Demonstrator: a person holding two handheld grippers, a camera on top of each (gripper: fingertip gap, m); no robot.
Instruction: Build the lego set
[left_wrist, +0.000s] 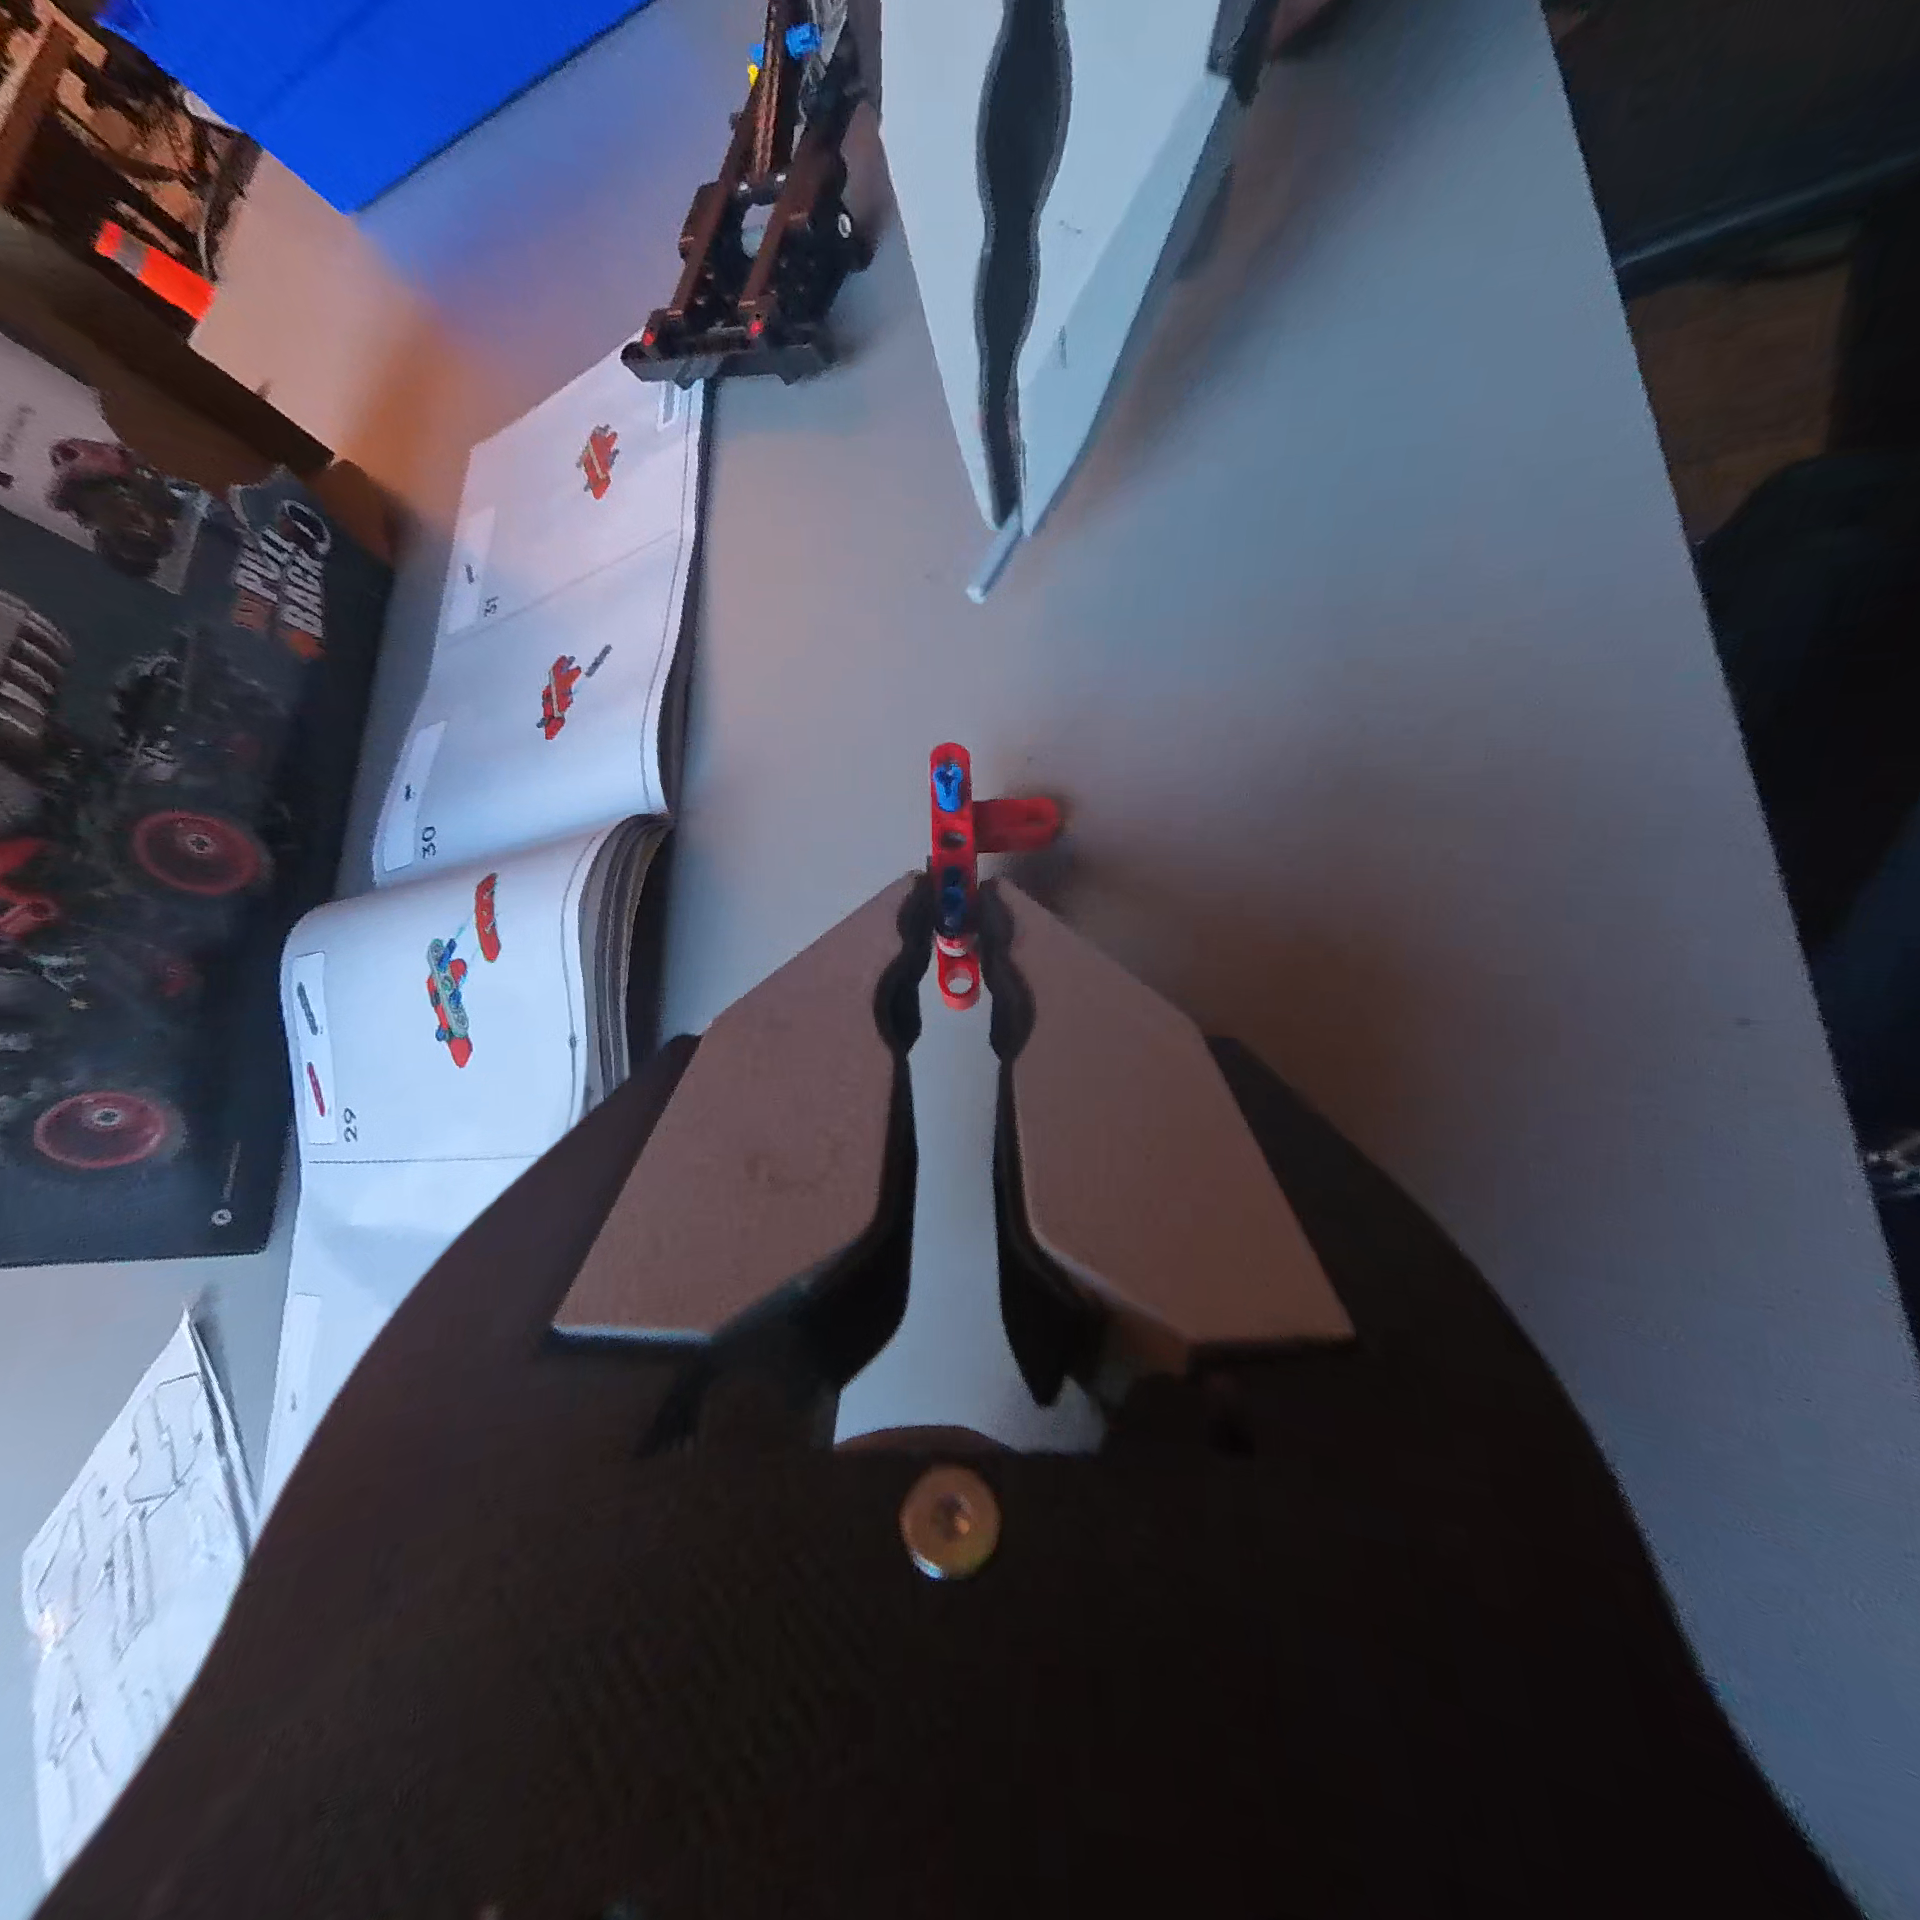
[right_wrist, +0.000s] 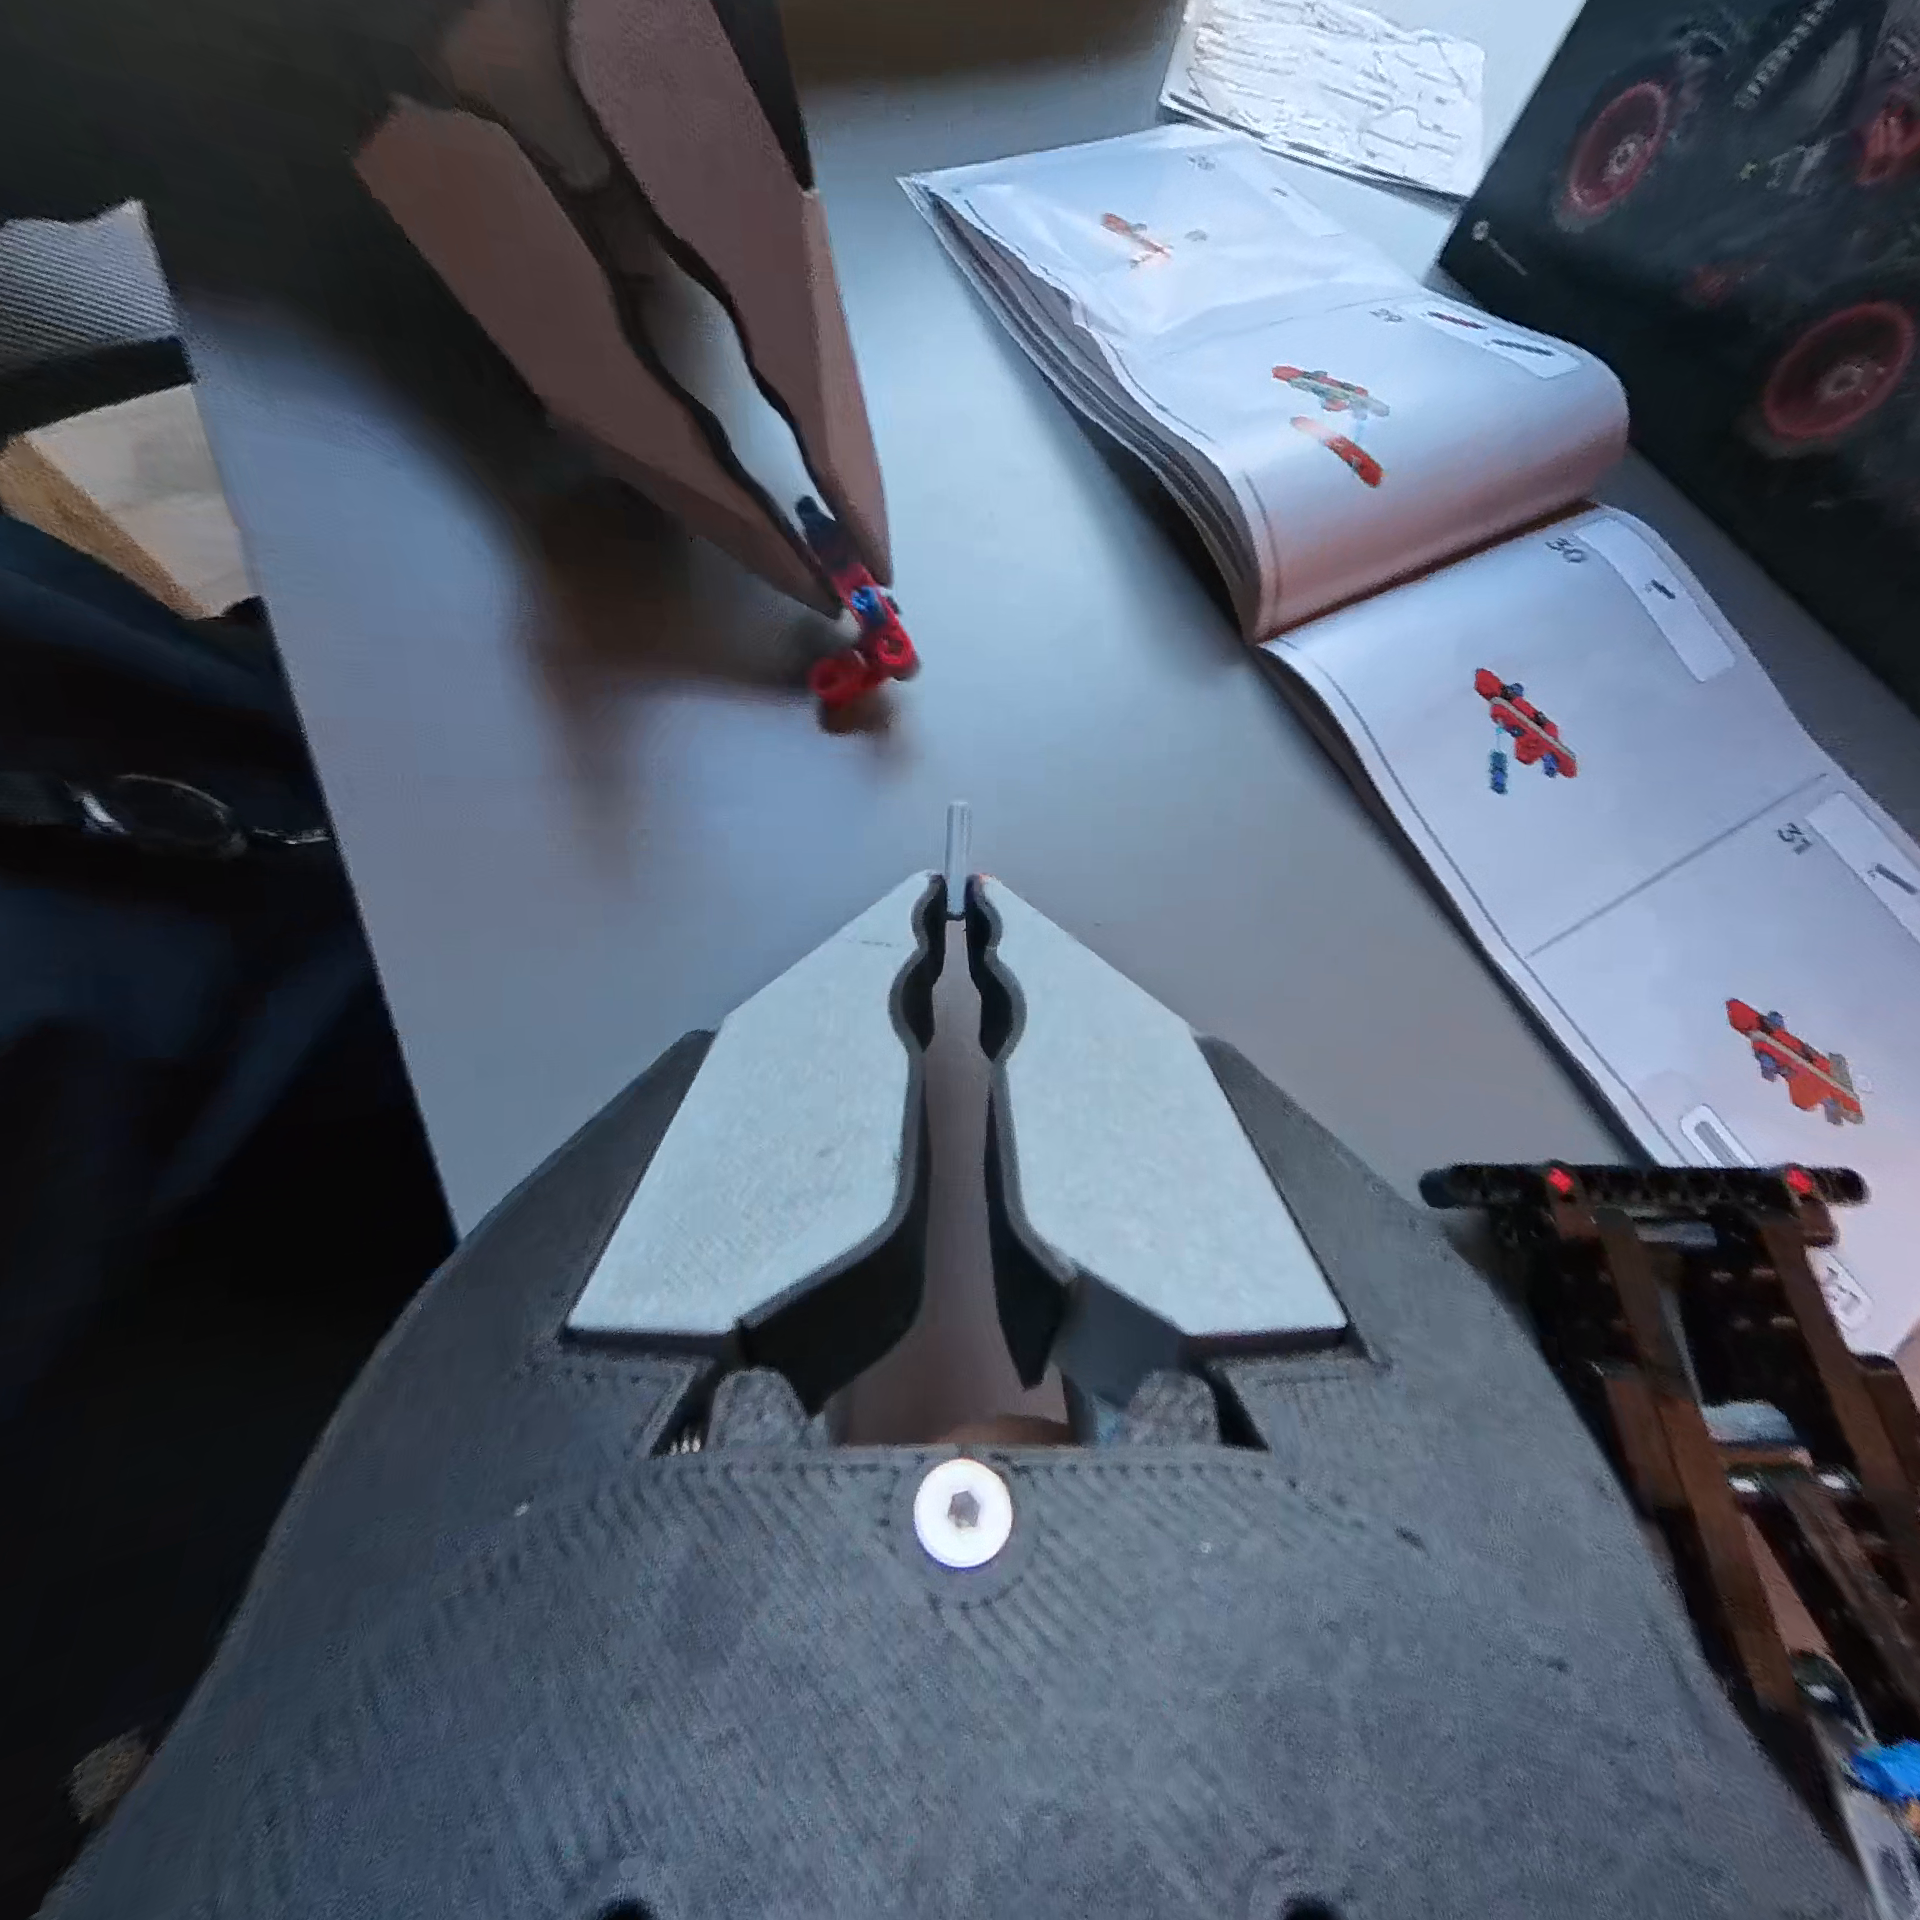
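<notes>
My left gripper (left_wrist: 954, 894) is shut on a small red beam assembly (left_wrist: 951, 831) with blue pins; its far end rests on the grey table (left_wrist: 1299, 831). The same gripper (right_wrist: 852, 592) and red assembly (right_wrist: 864, 655) show at upper left in the right wrist view. My right gripper (right_wrist: 956, 888) is shut on a thin light grey axle (right_wrist: 957, 844) that sticks out past the tips and points toward the red assembly, a short way from it. The right gripper (left_wrist: 1023, 249) shows far off in the left wrist view.
An open instruction booklet (left_wrist: 551, 665) (right_wrist: 1455, 582) lies beside the work spot. The dark set box (left_wrist: 135, 831) (right_wrist: 1766, 260) lies beyond it. A black and brown chassis build (left_wrist: 758, 260) (right_wrist: 1714, 1403) stands on the table. A loose sheet (left_wrist: 135, 1558) and a blue bin (left_wrist: 364, 83) are also there.
</notes>
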